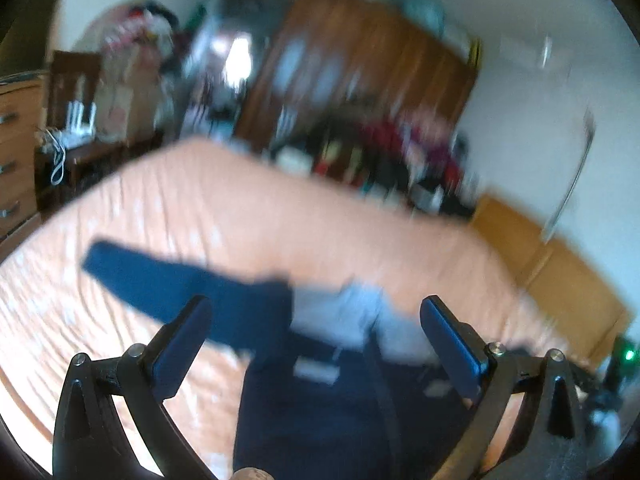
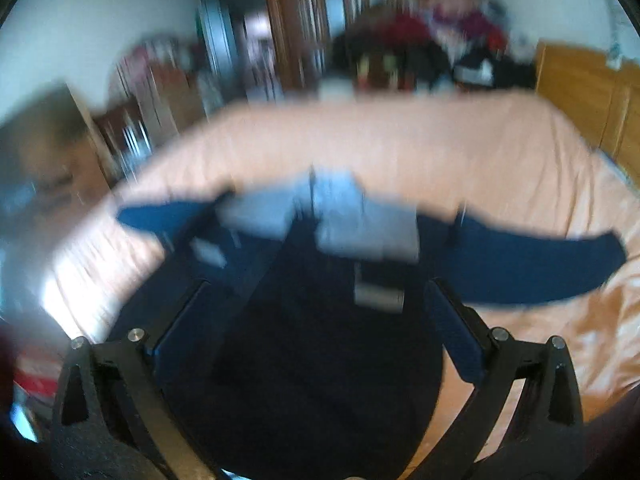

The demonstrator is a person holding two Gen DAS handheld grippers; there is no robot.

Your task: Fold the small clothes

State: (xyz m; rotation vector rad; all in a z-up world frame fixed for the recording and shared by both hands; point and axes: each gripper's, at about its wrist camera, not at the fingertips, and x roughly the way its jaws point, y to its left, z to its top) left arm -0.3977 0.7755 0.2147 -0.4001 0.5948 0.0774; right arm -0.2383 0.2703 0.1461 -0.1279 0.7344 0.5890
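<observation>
A dark navy garment (image 2: 304, 340) lies spread on the orange bedsheet (image 2: 440, 140), its two long sleeves stretched out flat to either side. At its neck a pale grey-blue inner lining (image 2: 360, 224) shows, with a small light label (image 2: 378, 294) below it. In the left wrist view one sleeve (image 1: 160, 280) angles away up-left. Both views are motion-blurred, so finer detail is unclear.

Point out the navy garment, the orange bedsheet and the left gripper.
navy garment (image 2: 520, 264): right wrist view, spread sleeve.
orange bedsheet (image 1: 240, 200): left wrist view, bare middle.
left gripper (image 1: 316, 320): left wrist view, between fingertips.
</observation>
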